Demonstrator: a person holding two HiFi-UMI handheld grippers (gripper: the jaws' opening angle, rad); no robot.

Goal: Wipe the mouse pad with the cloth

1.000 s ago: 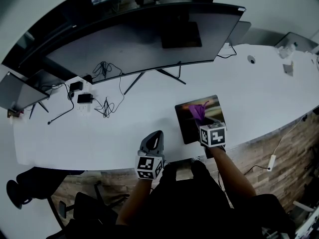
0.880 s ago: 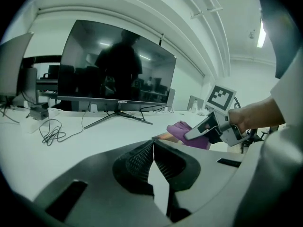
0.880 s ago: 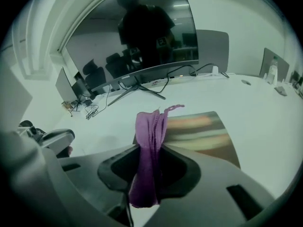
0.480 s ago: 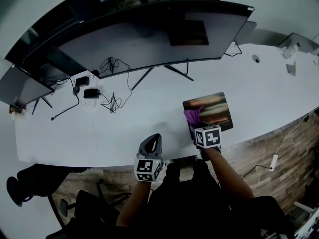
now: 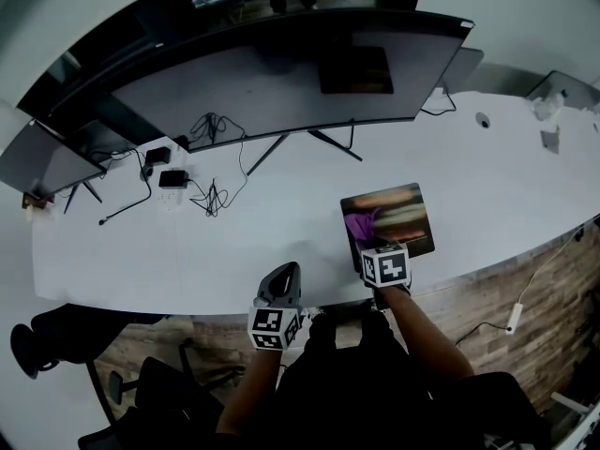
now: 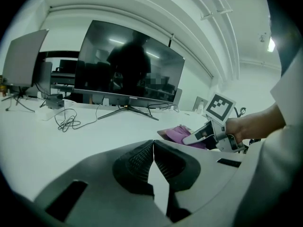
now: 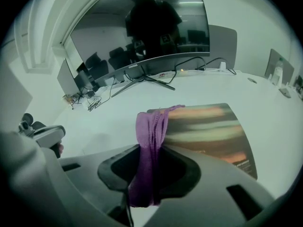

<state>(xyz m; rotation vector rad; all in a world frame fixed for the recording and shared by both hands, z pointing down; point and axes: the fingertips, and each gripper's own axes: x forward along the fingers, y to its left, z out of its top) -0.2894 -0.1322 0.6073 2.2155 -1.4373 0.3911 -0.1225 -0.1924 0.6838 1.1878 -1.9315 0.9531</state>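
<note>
A dark mouse pad [image 5: 401, 216] with blurred orange streaks lies near the white desk's front edge, also in the right gripper view [image 7: 213, 129]. My right gripper [image 5: 367, 247] is shut on a purple cloth [image 5: 360, 226] whose free end rests on the pad's left part; the cloth [image 7: 149, 145] runs pinched between the jaws. My left gripper [image 5: 281, 284] sits at the desk's front edge, left of the pad, shut with nothing in it [image 6: 152, 161]. In the left gripper view the cloth [image 6: 177, 135] and right gripper [image 6: 208, 132] show at right.
A wide curved monitor [image 5: 281, 78] on a splayed stand spans the back of the white desk [image 5: 187, 242]. Cables and power adapters [image 5: 173, 178] lie at back left. A second screen [image 5: 42, 162] stands at far left. Small items [image 5: 548, 120] sit at far right.
My right gripper has dragged the purple cloth toward the pad's near-left corner. The head view shifted slightly. The left gripper stayed at the desk edge.
</note>
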